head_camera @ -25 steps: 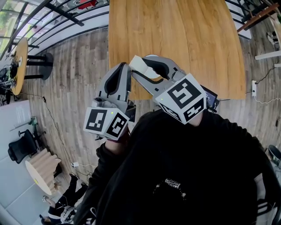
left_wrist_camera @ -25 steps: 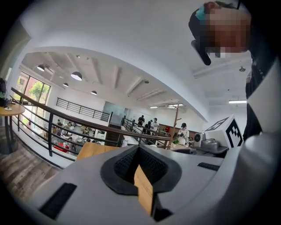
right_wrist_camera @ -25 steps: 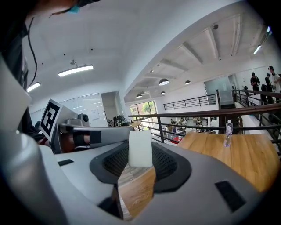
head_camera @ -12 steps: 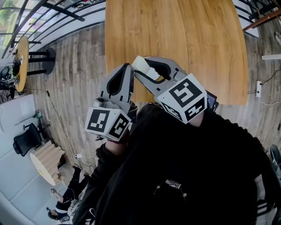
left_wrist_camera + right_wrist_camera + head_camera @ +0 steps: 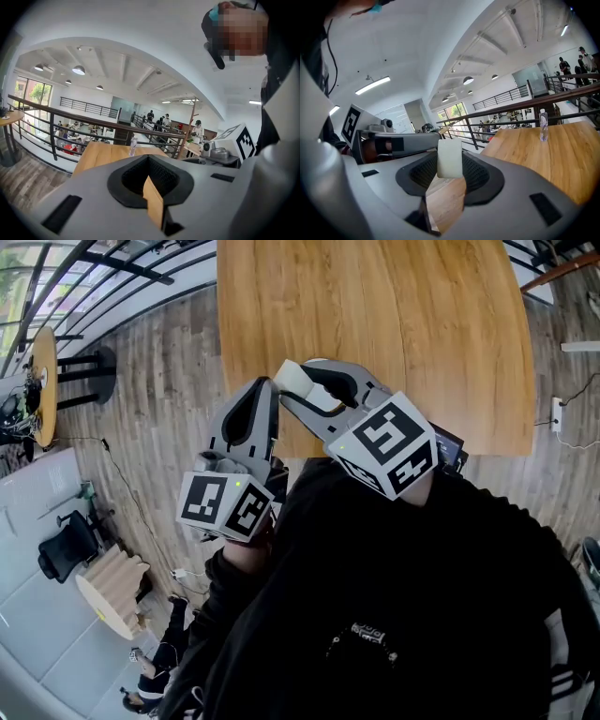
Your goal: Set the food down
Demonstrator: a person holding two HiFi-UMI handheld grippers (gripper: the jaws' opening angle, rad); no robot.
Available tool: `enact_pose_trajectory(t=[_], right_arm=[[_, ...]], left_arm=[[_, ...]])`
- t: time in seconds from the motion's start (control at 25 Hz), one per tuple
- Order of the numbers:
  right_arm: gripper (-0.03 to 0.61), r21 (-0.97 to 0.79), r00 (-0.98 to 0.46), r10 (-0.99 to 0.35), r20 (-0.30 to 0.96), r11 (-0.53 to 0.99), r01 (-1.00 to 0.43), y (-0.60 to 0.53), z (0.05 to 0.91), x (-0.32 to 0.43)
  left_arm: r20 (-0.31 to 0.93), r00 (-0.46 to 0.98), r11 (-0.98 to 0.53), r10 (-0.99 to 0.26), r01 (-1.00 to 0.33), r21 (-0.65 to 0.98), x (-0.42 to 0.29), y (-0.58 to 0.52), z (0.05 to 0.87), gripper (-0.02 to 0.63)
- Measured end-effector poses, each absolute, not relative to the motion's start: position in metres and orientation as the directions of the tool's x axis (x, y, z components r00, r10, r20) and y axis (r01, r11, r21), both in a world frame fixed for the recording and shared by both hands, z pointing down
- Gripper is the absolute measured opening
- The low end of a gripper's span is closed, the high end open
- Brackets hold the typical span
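Note:
My right gripper [image 5: 306, 382] is held up in front of the person's chest, over the near edge of the wooden table [image 5: 394, 315]. It is shut on the food [image 5: 297, 380], a pale cream rectangular block pinched upright between its pads. In the right gripper view the food [image 5: 449, 157] stands at the jaw tips with the table [image 5: 543, 154] beyond. My left gripper [image 5: 264, 388] sits just left of it, tips pointing at the table edge. Its jaws meet at the tips with nothing between them, and the left gripper view shows only a thin wedge of table through the left gripper [image 5: 149, 164].
A clear plastic bottle [image 5: 542, 125] stands on the far part of the table, and the same bottle [image 5: 132, 146] shows in the left gripper view. Wooden floor [image 5: 159, 427] lies left of the table, with a black railing [image 5: 511, 117] beyond it and chairs lower left.

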State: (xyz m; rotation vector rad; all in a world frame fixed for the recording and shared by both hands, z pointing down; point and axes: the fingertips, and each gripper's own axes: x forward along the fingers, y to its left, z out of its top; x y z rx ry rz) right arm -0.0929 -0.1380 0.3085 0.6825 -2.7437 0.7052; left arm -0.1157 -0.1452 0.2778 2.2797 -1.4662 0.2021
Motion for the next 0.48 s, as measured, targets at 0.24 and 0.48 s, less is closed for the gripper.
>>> enact_pose_trajectory(t=[0.24, 0.48], right_arm=[[0.173, -0.368, -0.826, -0.440, 0.351, 0.747, -0.554, -0.150, 0.309, -0.081], [0.173, -0.364, -0.807, -0.470, 0.357, 0.726, -0.584, -0.156, 0.308, -0.089]], left_arm=[[0.317, 0.501, -0.424, -0.805, -0.860, 0.284, -0.105, -0.158, 0.281, -0.003], [0.315, 0.532, -0.451, -0.786, -0.842, 0.296, -0.113, -0.164, 0.282, -0.003]])
